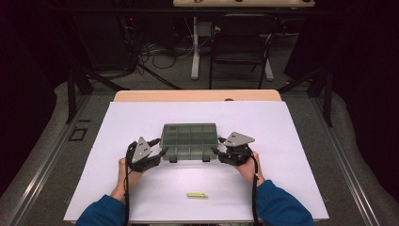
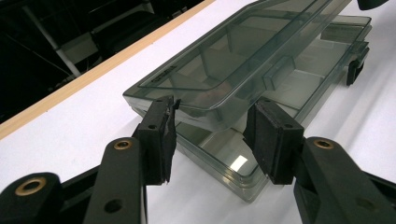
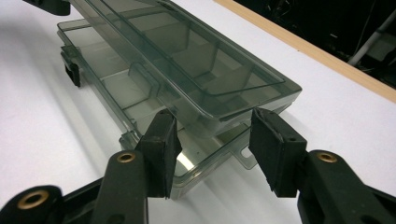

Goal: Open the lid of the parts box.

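Partly raised, the box lid [image 2: 243,51] hides the far compartments; left gripper [image 2: 210,135] and right gripper [image 3: 212,144] each grasp a lid corner, hands level

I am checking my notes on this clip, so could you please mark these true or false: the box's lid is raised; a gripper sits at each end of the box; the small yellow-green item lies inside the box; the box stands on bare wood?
1. The lid of the smoky plastic box is raised: true.
2. The left gripper and the right gripper sit at opposite ends of it: true.
3. The yellow-green item lies inside the box: false, it lies on the white sheet, nearer the person.
4. The box stands on bare wood: false, on the white sheet.
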